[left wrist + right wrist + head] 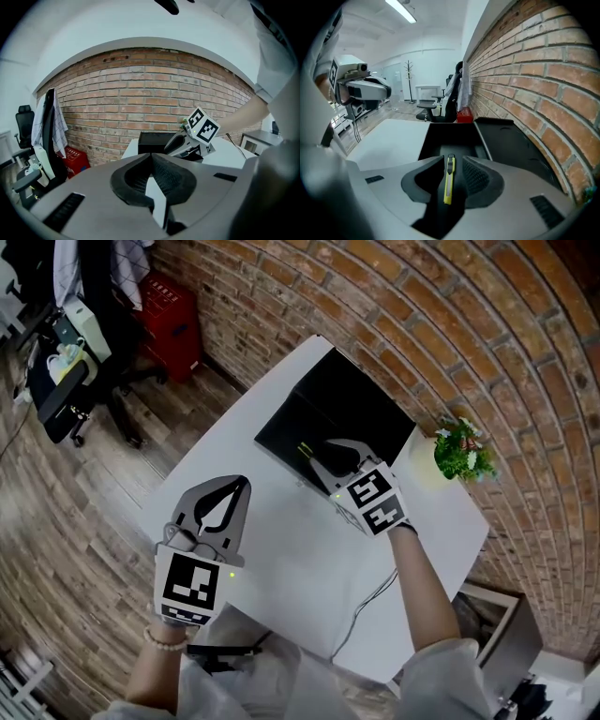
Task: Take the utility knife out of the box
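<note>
The jaws of the right gripper point(453, 159) are held apart around, not clamped on, the yellow utility knife point(448, 180), which is lying in the open black box point(440, 133) on the white table point(389, 136), while the left gripper point(151, 157) is held closed and empty over the table's near edge.

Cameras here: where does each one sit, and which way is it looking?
Head view: on the person's head, looking steeply down on table, box, left gripper, right gripper and forearms.
Left gripper view: rides the left gripper, looking along its shut jaws toward the wall; the right gripper shows.
Right gripper view: rides the right gripper, looking along its open jaws at the knife in the box.
Shared: all three show the box.
</note>
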A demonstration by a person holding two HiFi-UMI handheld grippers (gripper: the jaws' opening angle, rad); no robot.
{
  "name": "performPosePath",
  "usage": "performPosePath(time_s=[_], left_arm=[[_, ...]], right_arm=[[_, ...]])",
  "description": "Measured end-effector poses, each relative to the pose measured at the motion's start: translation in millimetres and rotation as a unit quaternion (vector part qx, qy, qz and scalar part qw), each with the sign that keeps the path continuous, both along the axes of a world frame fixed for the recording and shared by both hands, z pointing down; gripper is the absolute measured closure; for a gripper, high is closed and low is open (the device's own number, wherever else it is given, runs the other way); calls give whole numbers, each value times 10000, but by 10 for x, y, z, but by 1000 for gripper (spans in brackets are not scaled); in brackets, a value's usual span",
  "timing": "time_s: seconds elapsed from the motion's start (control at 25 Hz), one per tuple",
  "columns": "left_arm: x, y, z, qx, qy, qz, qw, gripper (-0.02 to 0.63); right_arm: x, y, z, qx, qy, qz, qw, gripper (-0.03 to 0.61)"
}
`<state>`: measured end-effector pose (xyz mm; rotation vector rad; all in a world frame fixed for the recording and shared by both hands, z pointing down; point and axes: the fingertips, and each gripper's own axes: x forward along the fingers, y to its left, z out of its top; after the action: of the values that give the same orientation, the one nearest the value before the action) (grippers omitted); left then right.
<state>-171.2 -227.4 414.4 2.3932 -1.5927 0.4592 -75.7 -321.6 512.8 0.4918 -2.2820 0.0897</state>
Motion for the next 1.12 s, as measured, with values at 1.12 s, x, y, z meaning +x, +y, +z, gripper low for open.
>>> performPosePath(time_s=[1.12], left_arm=[[-128, -8, -39, 100, 27, -185, 9998, 595]], right_arm=[[-128, -16, 436, -545, 1025, -315, 9927, 494]])
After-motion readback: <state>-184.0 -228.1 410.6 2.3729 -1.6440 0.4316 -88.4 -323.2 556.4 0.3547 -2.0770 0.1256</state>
